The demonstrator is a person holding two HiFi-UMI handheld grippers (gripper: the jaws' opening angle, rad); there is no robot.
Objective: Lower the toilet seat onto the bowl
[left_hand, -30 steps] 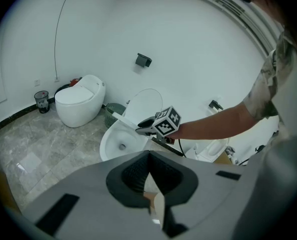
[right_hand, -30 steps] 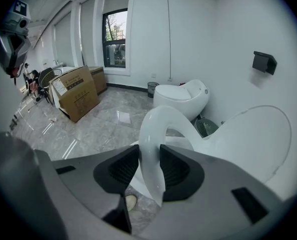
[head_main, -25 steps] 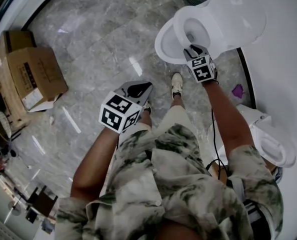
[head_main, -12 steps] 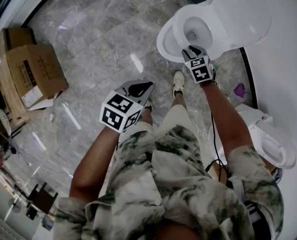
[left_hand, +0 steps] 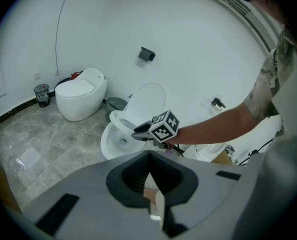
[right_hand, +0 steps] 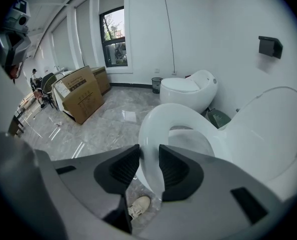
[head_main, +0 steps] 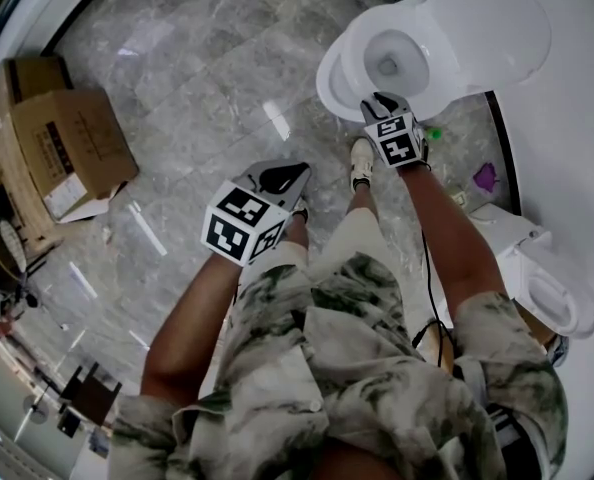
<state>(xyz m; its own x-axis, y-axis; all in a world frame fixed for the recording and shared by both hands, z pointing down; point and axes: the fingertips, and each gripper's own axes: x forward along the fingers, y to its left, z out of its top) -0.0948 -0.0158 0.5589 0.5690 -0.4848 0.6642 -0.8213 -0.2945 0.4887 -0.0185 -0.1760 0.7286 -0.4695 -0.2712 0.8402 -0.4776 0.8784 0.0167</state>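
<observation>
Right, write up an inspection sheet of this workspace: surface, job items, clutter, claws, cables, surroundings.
Surface: glossy grey marble floor.
Job's things: toilet seat looks tilted above the bowl, not yet down; lid raised behind.
Clutter: cardboard boxes by the wall; purple scrap and green bit on the floor beside the bowl.
Claws: right claw has just been closing, pads against the seat's front rim; left claw shut, empty, held away.
Cables: thin black cable hanging beside the person's right arm.
Surroundings: second toilet, waste bin, window, white wall.
</observation>
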